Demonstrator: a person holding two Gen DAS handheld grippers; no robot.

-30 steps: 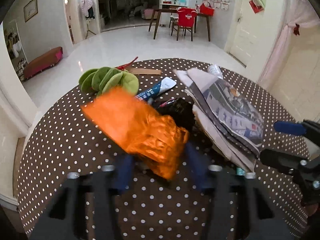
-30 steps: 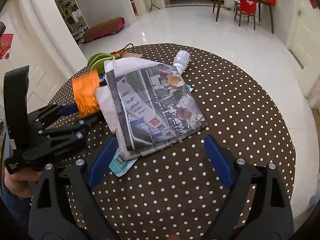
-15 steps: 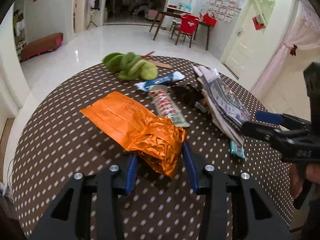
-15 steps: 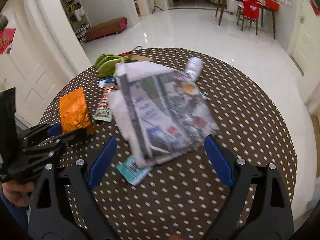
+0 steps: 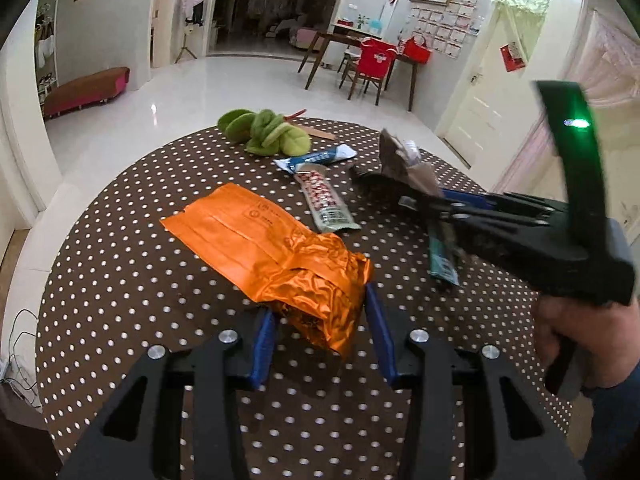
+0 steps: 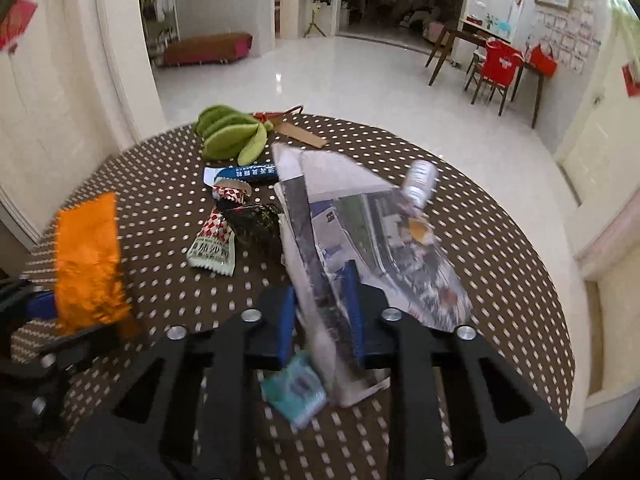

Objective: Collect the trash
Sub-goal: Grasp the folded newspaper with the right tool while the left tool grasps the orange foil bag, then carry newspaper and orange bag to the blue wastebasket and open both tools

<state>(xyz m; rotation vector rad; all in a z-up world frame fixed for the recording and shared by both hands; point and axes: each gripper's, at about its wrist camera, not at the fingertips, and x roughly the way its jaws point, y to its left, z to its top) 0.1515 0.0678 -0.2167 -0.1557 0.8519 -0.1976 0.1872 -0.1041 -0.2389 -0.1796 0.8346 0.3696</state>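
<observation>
My left gripper (image 5: 322,332) is shut on the crumpled end of an orange foil bag (image 5: 272,252), which lies out over the dotted table; it also shows in the right wrist view (image 6: 86,264). My right gripper (image 6: 320,312) is shut on the near edge of a folded newspaper (image 6: 372,236), lifting and tilting it. A small white bottle (image 6: 418,180) lies at the paper's far edge. A teal packet (image 6: 296,392) lies under the paper's near corner. A red-white checked wrapper (image 5: 326,202), a blue-white wrapper (image 5: 320,157) and a dark wrapper (image 6: 252,220) lie mid-table.
A round table with a brown polka-dot cloth (image 5: 120,264) holds everything. A green plush toy (image 5: 264,132) lies at the far edge, with a cardboard strip (image 6: 300,134) and a red item beside it. A tiled floor and a far dining table with a red chair (image 5: 370,64) lie beyond.
My right gripper went from wide open to closed on the newspaper's near edge and tilted it up. My left gripper drew the orange bag back toward the near left of the table.
</observation>
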